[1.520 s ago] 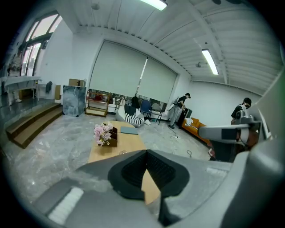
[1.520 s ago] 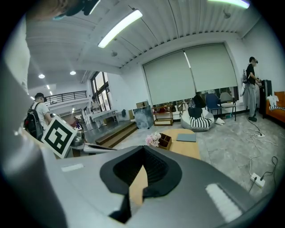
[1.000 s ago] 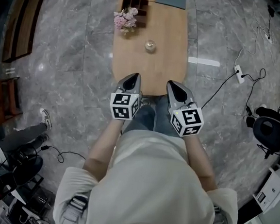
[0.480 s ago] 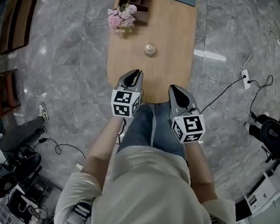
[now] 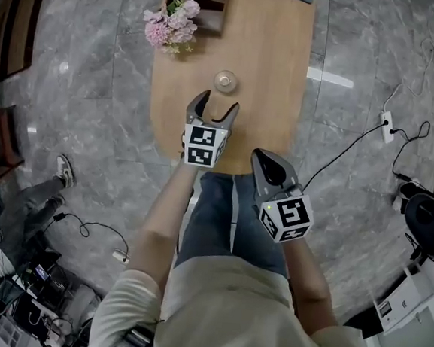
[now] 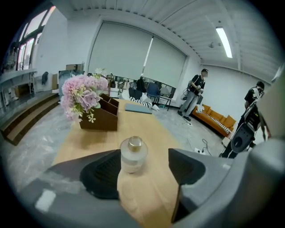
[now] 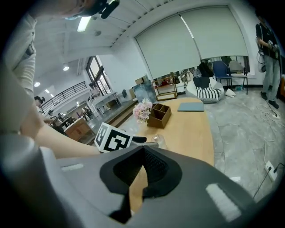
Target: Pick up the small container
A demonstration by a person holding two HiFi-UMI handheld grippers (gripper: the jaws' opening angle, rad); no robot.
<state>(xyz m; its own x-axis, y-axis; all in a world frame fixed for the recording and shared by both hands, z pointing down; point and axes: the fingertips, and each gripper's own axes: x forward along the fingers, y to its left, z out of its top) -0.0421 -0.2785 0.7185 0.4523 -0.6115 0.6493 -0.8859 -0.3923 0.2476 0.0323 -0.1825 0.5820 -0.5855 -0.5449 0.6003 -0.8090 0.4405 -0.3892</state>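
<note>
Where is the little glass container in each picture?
Head view: small container upper centre on the table, just beyond the left gripper, whose jaws have just been opening, container not yet between them.
Left gripper view: small container at centre, framed by the jaws.
Right gripper view: small container left of centre, behind the left gripper.
Shared landmark: pink flowers.
</note>
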